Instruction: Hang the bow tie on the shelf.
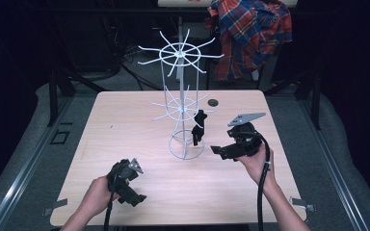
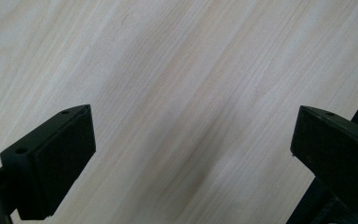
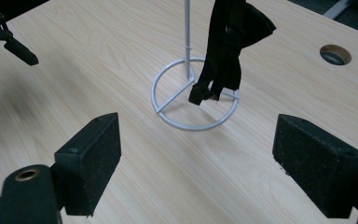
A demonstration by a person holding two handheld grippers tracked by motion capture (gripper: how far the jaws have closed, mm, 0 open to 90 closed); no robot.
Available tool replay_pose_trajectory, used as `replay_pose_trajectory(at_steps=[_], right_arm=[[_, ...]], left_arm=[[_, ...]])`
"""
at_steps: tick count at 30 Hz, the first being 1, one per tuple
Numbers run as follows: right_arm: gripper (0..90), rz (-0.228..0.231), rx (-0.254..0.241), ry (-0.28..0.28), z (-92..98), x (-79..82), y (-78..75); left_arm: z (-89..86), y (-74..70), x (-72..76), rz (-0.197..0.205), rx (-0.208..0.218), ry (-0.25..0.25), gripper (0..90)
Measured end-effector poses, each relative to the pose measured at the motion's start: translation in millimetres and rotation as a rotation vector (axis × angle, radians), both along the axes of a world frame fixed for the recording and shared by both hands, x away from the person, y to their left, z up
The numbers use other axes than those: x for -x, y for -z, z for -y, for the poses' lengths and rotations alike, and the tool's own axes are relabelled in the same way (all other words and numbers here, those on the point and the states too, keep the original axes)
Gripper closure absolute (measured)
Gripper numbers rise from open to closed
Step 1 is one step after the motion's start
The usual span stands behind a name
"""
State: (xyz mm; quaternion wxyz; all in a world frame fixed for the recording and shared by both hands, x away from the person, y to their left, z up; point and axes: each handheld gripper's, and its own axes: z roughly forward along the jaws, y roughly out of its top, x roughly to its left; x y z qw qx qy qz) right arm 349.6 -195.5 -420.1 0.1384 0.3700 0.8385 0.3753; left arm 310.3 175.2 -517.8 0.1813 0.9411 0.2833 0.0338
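Hanging limp: black strap (image 3: 223, 51) on thin white wire rack (image 1: 180, 72).

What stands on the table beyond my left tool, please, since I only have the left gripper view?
Observer: A white wire rack stands mid-table, with two tiers of hooks on one pole.
Operator: Is anything hanging on it?
Observer: Yes, a black strap hangs from the lower tier, down toward the base ring.
Operator: And where is the right tool?
Observer: The right tool is just right of the rack, facing it, open with nothing between its pads.
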Motion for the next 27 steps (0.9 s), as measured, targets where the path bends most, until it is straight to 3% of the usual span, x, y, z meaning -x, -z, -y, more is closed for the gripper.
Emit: replay_pose_trajectory(at_steps=[6,16,21,25,27], right_arm=[[13.5,-0.019,-0.001,0.017,11.3,9.5,4.8],[8.7,-0.066,0.046,0.035,25.1,25.0,19.0],[5.5,-0.086,0.119,0.029,28.4,36.9,31.0],[0.6,-0.109,0.238,0.006,26.8,46.6,46.2],[0.0,-0.134,0.251,0.004,27.4,50.3,52.4]], left_arm=[[0.5,-0.6,0.2,0.002,0.002,-0.001,0.0],[1.2,-0.5,0.1,-0.001,0.005,-0.001,0.0],[1.4,-0.8,-0.1,0.0,0.008,0.003,0.0],[1.0,-1.7,-0.1,0.004,0.027,0.007,0.0],[0.8,-2.2,-0.2,-0.001,0.029,0.01,0.0]])
